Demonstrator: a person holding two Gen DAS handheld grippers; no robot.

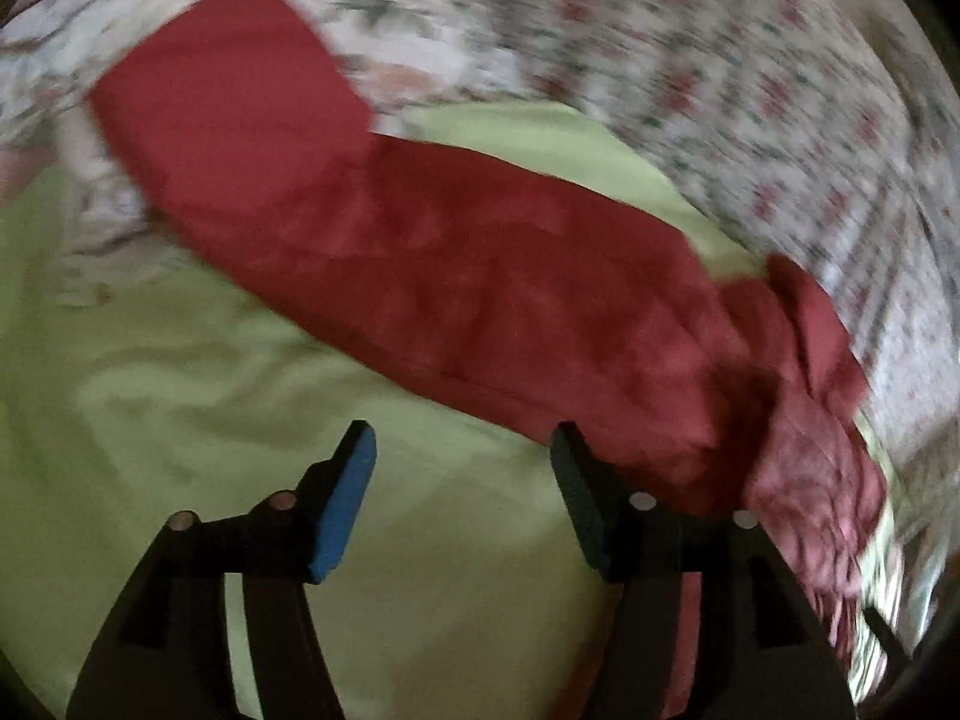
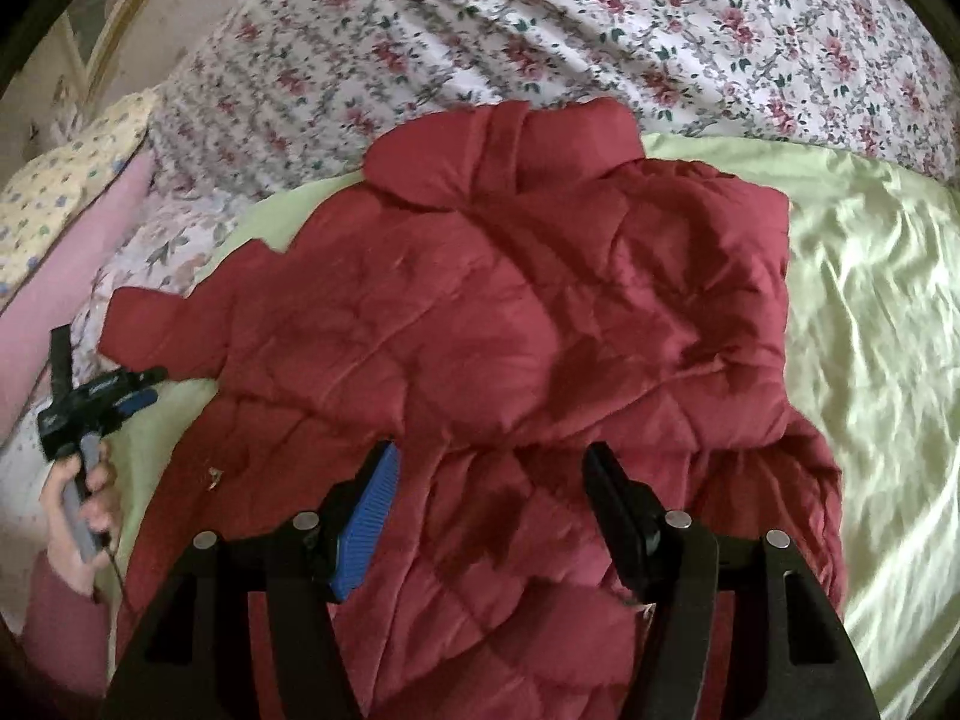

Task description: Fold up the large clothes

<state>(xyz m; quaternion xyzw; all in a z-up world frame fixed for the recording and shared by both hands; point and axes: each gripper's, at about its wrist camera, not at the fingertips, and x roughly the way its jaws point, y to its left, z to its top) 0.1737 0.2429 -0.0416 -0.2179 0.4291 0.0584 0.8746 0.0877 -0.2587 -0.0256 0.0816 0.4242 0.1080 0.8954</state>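
Our right gripper [image 2: 489,501] hangs wide open over the quilted red jacket [image 2: 510,324], gripping nothing. Our left gripper [image 1: 462,480], also spread wide and empty, hovers above the pale green sheet [image 1: 180,360] beside one sleeve [image 1: 420,252]. We see the jacket lying on that sheet, collar toward the floral bedding [image 2: 540,30] beyond.

**Clearance around jacket**

Open green sheet [image 2: 870,312] right of jacket [image 2: 510,330]: free passage. Bare sheet also beneath left gripper [image 1: 462,468], jaws apart, nothing between. Sleeve [image 1: 372,228] stretched across ahead, blocking forward path. Floral quilt [image 2: 540,24] bunched beyond collar. Pillows [image 2: 66,222] stacked far left, beside the left hand [image 2: 81,498].
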